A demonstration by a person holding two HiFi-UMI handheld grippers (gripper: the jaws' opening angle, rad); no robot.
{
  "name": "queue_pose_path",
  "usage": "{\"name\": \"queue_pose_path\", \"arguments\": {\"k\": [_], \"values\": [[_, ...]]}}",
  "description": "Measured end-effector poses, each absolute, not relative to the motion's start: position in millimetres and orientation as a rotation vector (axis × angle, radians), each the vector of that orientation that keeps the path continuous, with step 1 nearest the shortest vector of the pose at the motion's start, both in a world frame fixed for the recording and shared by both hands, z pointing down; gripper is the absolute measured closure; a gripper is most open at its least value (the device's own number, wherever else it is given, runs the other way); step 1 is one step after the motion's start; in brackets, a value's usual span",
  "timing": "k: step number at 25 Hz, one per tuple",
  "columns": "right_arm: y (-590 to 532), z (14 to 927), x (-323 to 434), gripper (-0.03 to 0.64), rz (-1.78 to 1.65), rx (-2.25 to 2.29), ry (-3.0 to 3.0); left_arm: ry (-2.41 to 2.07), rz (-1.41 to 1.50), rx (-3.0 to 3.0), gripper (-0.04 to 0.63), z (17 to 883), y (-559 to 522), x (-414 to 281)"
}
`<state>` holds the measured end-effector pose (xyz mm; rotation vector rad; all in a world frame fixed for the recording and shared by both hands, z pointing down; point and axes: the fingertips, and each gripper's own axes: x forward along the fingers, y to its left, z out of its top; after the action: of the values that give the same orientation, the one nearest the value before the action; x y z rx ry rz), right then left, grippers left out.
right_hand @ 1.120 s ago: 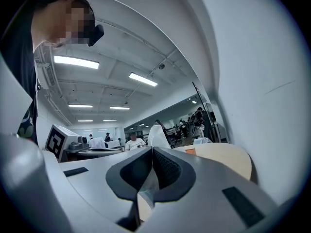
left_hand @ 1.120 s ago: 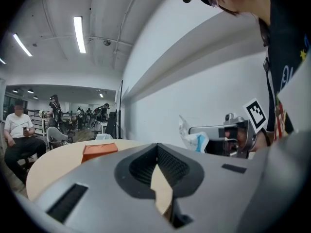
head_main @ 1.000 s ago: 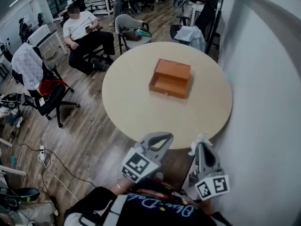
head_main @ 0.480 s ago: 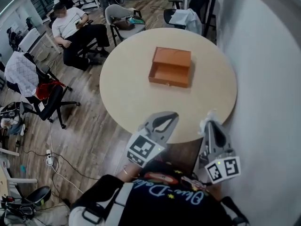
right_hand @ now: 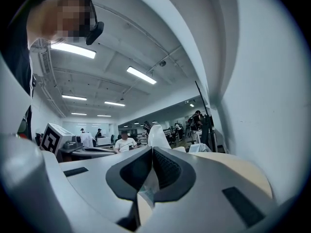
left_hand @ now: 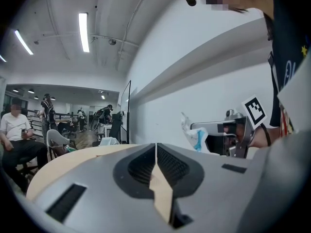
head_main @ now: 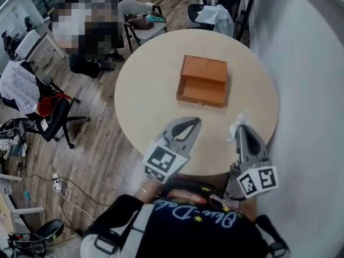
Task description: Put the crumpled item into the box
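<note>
- My right gripper [head_main: 240,128] hangs over the near edge of the round table [head_main: 145,106], close beside the white wall [head_main: 312,90] on my right.
- In the right gripper view its jaws are pressed together on the crumpled item [right_hand: 156,135]: thin, white and wrinkled, with a tuft standing up past the jaw tips.
- From the left gripper view the same item shows a patch of blue near the jaws (I cannot tell what the material is).
- My left gripper [head_main: 191,122] is level with the right one, a little apart on its left, also over the table's near edge.
- Its jaws meet along a single seam, and I see nothing held between them.
- The box [head_main: 203,81] is orange and open at the top, and sits flat on the table past both grippers, nearer the far side.
- The box's inside looks bare from the head view, and neither gripper touches it.
- Beyond the table, office chairs [head_main: 54,112] stand on the wooden floor.
</note>
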<state>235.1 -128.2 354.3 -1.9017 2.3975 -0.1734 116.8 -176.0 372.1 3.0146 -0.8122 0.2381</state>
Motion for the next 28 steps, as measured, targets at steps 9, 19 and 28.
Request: {"name": "queue_pose_path", "arguments": {"k": [9, 19, 28], "values": [[-219, 363, 206, 0.614, -0.146, -1.929, 2.480, -0.889, 0.251, 2.971, 0.603, 379, -243, 69], [-314, 406, 172, 0.614, -0.156, -1.991, 2.611, -0.893, 0.280, 2.923, 0.603, 405, -305, 29], [-374, 464, 151, 0.614, -0.318, -2.095, 2.748, -0.843, 0.282, 2.871, 0.603, 426, -336, 12]]}}
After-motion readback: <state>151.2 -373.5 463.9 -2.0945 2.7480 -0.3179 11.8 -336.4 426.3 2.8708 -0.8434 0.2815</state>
